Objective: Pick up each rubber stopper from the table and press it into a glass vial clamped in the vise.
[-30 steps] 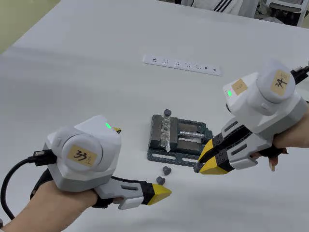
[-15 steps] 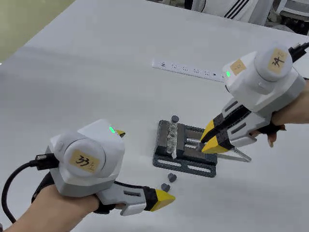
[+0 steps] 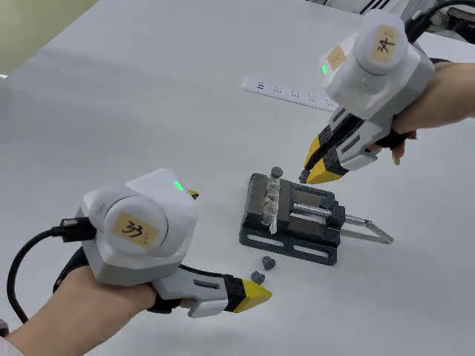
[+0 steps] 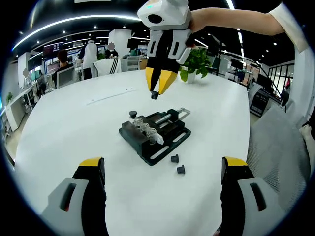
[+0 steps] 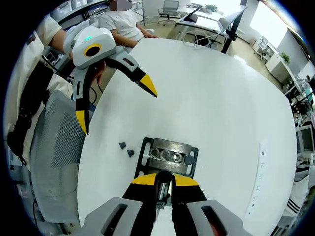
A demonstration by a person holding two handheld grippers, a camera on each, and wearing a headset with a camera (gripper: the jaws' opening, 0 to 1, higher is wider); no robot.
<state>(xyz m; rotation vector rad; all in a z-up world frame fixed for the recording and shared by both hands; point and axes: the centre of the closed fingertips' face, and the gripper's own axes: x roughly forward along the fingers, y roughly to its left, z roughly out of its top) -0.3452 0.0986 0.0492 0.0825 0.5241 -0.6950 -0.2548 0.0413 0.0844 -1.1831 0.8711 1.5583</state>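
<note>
A black vise clamps a row of glass vials; the far vial wears a grey stopper. Two more rubber stoppers lie on the table in front of the vise. My right gripper hovers above the vise's far end, shut on a dark stopper at its tips. My left gripper sits low at the near left, open wide, its jaws empty. The right gripper view looks straight down on the vise and the loose stoppers.
A white power strip lies on the table beyond the vise. The vise's handle sticks out to the right. The round white table has an edge on the near side, with a grey mesh chair beside it.
My right gripper has risen from table level at the vise's near right corner and moved up and back over the vise. The left gripper has stayed put.
</note>
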